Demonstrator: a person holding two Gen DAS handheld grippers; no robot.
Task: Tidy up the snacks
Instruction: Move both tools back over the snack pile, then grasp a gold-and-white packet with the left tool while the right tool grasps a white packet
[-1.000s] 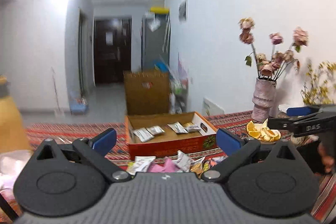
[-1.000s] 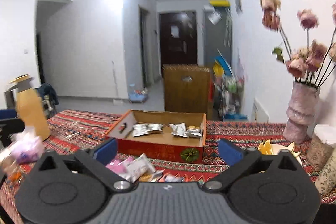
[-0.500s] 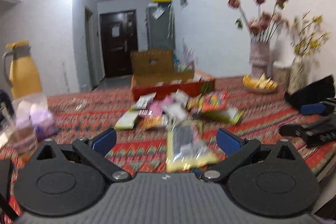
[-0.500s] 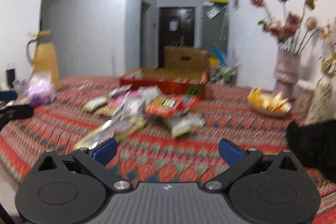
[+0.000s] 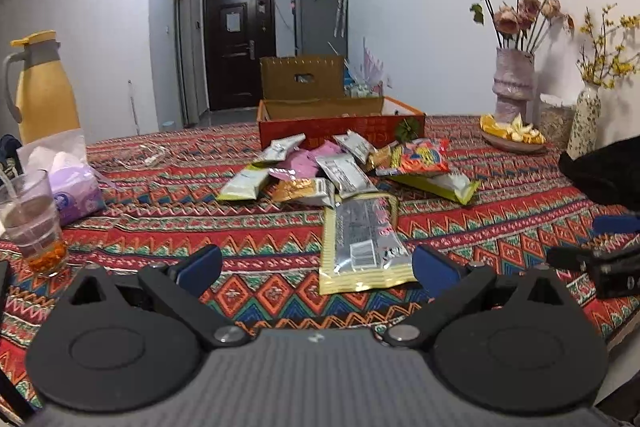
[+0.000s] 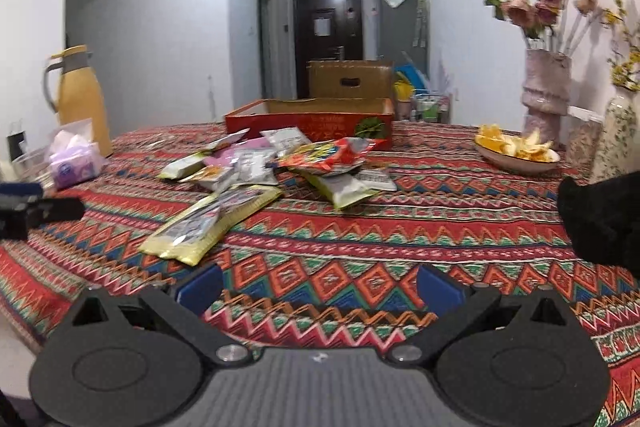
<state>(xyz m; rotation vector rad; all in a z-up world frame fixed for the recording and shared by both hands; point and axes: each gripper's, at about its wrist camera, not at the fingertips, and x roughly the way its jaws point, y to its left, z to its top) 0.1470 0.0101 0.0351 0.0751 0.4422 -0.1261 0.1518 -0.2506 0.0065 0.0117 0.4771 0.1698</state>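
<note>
A pile of snack packets (image 5: pixel 336 171) lies mid-table in front of a red open box (image 5: pixel 340 125); both also show in the right wrist view, the packets (image 6: pixel 256 167) and the box (image 6: pixel 312 121). A long yellow-edged packet (image 5: pixel 364 243) lies nearest my left gripper (image 5: pixel 318 267), which is open and empty just short of it. My right gripper (image 6: pixel 320 285) is open and empty above the patterned cloth, with that packet (image 6: pixel 212 223) to its left.
A yellow thermos (image 5: pixel 44 87), tissue pack (image 5: pixel 68 179) and glass (image 5: pixel 34 223) stand at left. A plate of orange peel (image 5: pixel 512 135) and two flower vases (image 5: pixel 514 87) stand at right. A black object (image 6: pixel 604 219) lies at the right edge.
Both grippers have pulled back from the box toward the near table edge and dropped lower. The box now sits far off and the packet pile fills the middle ground.
</note>
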